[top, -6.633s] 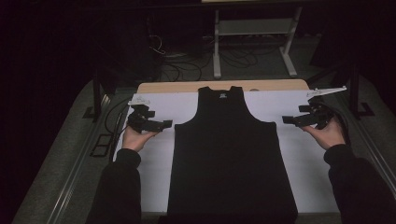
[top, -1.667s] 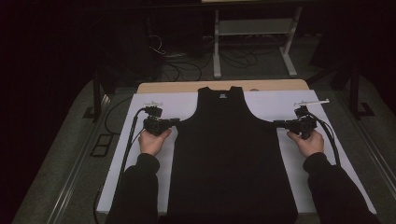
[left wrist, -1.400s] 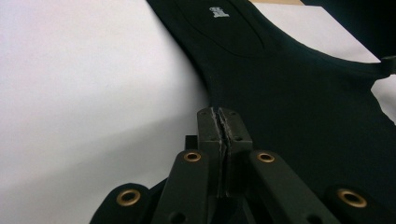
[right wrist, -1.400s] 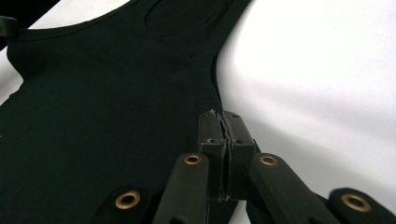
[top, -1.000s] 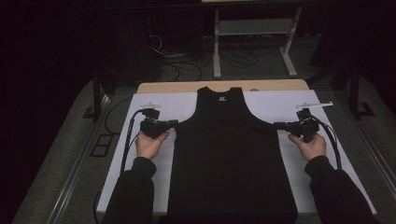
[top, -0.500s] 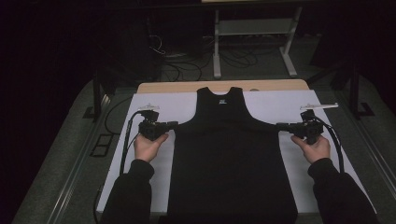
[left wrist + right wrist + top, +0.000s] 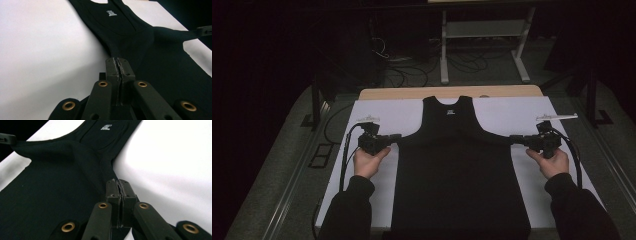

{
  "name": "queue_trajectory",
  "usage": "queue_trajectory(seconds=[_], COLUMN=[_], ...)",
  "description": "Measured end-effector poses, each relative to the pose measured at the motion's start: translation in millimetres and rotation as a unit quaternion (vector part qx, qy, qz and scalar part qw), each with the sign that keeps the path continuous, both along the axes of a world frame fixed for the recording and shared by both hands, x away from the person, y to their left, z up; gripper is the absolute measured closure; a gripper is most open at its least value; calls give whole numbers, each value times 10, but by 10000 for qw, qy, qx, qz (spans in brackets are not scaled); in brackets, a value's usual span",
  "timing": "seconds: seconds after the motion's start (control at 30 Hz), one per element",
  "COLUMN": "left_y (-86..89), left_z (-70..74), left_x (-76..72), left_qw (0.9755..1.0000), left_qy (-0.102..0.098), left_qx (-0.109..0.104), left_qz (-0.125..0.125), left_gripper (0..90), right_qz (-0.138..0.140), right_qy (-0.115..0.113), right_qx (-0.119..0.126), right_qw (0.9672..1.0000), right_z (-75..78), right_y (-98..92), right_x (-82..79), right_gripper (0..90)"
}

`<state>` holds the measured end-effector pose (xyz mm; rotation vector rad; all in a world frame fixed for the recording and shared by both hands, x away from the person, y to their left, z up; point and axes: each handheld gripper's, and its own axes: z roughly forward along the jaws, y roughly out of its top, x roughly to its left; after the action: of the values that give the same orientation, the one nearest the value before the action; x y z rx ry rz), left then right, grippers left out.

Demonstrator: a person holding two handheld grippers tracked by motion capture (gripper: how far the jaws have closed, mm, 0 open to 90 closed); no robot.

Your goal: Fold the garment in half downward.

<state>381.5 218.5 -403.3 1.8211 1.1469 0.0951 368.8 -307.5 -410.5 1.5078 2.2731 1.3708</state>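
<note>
My left tool (image 7: 119,65) has its jaws pressed together on the edge of the black tank top (image 7: 155,57), just under the armhole. Top lies on the white surface (image 7: 42,50); white neck label (image 7: 110,13) far up. Other tool's tip (image 7: 205,30) pinches the opposite side.

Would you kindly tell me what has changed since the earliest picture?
Both hands came inward from the sheet's outer parts. The left gripper and right gripper have each taken hold of the black tank top under an armhole, drawing its sides outward. The white sheet stayed put.
</note>
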Motion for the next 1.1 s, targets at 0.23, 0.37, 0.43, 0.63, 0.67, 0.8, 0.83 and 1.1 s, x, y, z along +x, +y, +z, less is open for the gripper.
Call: queue_trajectory(seconds=[0.23, 0.37, 0.43, 0.63, 0.67, 0.8, 0.83, 1.1], left_y=[8, 3, -1, 11, 18, 26, 23, 45], left_z=[-31, -58, -63, -84, -91, -96, -92, -145], left_x=[-100, -140, -157, -209, -214, -250, -260, -334], left_qw=[9999, 9998, 9998, 9997, 9996, 9996, 9996, 9994], left_qy=[46, 98, 113, 178, 200, 212, 212, 299], left_qx=[-86, -70, -71, -70, -60, -56, -49, 21], left_qz=[-105, -142, -142, -168, -170, -181, -196, -168], left_gripper=[874, 874, 874, 874, 874, 873, 874, 873], right_qz=[28, 96, 126, 152, 152, 171, 170, 98], right_qy=[125, 256, 317, 384, 414, 434, 443, 493], right_qx=[18, -48, -86, -116, -128, -139, -145, -42], right_qw=[9999, 9996, 9994, 9991, 9989, 9988, 9988, 9987], right_z=[-28, -69, -86, -115, -118, -125, -126, -131], right_y=[-11, 24, 44, 28, 27, 27, 24, -37], right_x=[-76, -114, -136, -204, -217, -256, -265, -355], right_gripper=[863, 863, 863, 862, 862, 863, 863, 862])
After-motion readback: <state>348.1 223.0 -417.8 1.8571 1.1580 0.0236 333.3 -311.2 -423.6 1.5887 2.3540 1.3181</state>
